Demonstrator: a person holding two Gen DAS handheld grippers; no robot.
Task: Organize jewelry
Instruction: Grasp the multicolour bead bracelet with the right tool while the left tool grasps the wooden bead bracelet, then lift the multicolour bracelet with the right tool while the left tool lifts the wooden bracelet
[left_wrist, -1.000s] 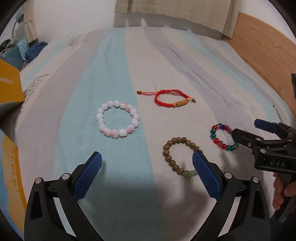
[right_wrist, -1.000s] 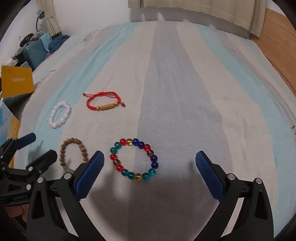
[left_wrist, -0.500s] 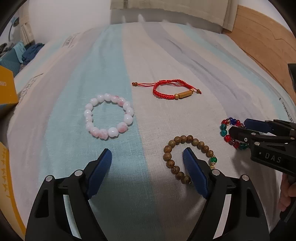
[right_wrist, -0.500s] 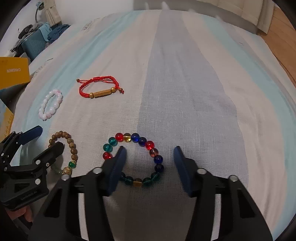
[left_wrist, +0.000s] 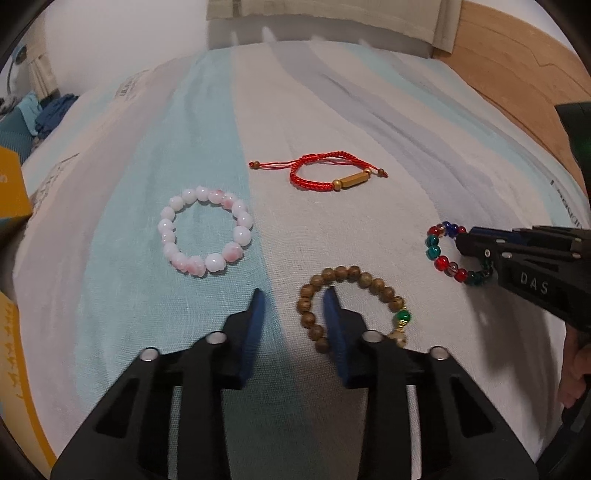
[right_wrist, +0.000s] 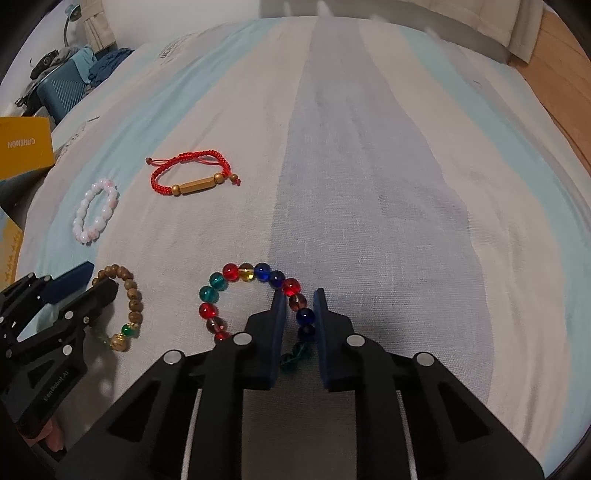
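Several bracelets lie on a striped bedsheet. My left gripper (left_wrist: 293, 306) is low over the brown wooden bead bracelet (left_wrist: 354, 275), jaws narrowed around its left side; the left beads sit between the pads. My right gripper (right_wrist: 299, 306) has its jaws nearly shut around the right side of the multicoloured glass bead bracelet (right_wrist: 229, 273), with a blue bead between the pads. A white and pink bead bracelet (left_wrist: 205, 230) and a red cord bracelet (left_wrist: 325, 173) with a gold tube lie further back. The right gripper also shows in the left wrist view (left_wrist: 469, 245).
A yellow box (right_wrist: 24, 147) sits at the left edge of the bed. A blue suitcase (right_wrist: 61, 92) with clothes stands beyond it. A wooden headboard (left_wrist: 517, 74) runs along the right. Cream curtains (left_wrist: 332, 18) hang at the back.
Both grippers have come down onto the sheet and narrowed their jaws, the left around the wooden bracelet's side, the right around the glass bead bracelet's side.
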